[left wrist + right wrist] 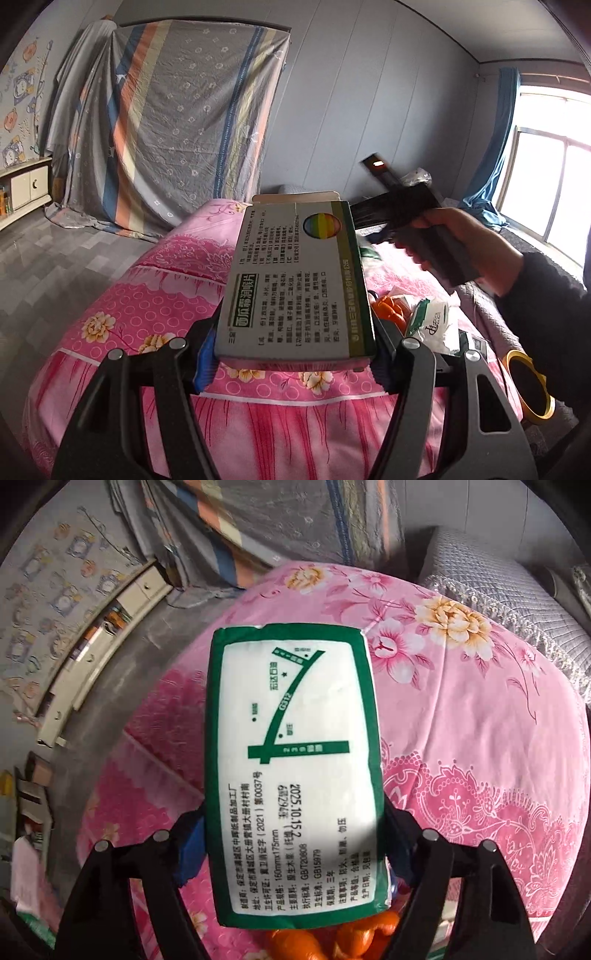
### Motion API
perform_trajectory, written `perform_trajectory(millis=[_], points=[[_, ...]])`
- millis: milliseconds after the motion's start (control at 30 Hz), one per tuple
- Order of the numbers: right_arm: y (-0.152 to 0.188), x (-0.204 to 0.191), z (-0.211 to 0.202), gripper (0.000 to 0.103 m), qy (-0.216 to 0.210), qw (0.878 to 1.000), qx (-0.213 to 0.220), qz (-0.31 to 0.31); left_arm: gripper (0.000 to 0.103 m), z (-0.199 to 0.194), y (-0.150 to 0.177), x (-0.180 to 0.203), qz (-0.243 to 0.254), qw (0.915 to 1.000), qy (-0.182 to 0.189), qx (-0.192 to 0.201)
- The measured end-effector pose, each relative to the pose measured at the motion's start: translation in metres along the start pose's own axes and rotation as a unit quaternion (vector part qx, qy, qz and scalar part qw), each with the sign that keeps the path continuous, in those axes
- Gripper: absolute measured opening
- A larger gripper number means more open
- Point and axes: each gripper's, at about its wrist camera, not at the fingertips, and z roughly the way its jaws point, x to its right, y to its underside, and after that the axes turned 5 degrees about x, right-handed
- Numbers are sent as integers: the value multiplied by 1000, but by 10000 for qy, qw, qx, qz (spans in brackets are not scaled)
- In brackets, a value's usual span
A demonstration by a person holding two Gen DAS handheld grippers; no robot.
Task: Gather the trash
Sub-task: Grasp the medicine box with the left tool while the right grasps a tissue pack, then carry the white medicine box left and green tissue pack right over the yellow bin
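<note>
The left gripper (pixel 291 354) is clamped on a medicine box (pixel 295 280) with its end flap open, held above the pink floral bedspread (pixel 122 325). The right gripper (pixel 295 834) is closed on a green-bordered tissue pack (pixel 295 771), also lifted over the bedspread. So two pieces appear collected but not yet binned; no bin is visible. Still on the bedspread beside the medicine box lie orange peels (pixel 389 310), another tissue pack (pixel 436 321) and a yellow tape roll (pixel 528 391). The person's right hand (pixel 469 240) crosses above them.
</note>
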Motion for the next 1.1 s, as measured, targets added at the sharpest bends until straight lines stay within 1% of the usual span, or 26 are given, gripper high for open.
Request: perform_trajectory(millis=[100, 133, 167, 300, 400, 533, 733, 833, 933, 1033, 1100], points=[[17, -3, -43, 75, -540, 9983, 200, 39, 62, 0, -6, 12, 74, 9999, -91, 76], [28, -1, -59, 75, -724, 9970, 275, 34, 62, -1, -9, 20, 120, 9998, -95, 104], [37, 3, -73, 75, -865, 9957, 331, 71, 62, -1, -11, 26, 147, 9998, -65, 126], [91, 25, -120, 75, -1372, 9889, 481, 291, 62, -2, -20, 58, 335, 9992, 129, 192], [139, 51, -153, 75, -1558, 9839, 681, 555, 62, -4, -25, 86, 530, 9976, 361, 241], [195, 92, -199, 75, -1675, 9754, 1060, 966, 62, -2, -29, 129, 739, 9929, 910, 211], [273, 139, -275, 75, -1379, 9616, 1875, 1453, 62, 5, -29, 188, 1064, 9805, 1645, 146], [304, 156, -306, 75, -1081, 9542, 2249, 1651, 62, 11, -25, 219, 1200, 9728, 1980, 76], [335, 177, -332, 76, -823, 9424, 2580, 1966, 62, 17, -20, 247, 1319, 9642, 2300, -24], [369, 197, -354, 76, -379, 9307, 2838, 2274, 62, 23, -13, 272, 1405, 9555, 2592, -138], [389, 212, -362, 76, -94, 9238, 2921, 2473, 62, 27, -9, 285, 1460, 9506, 2730, -216]])
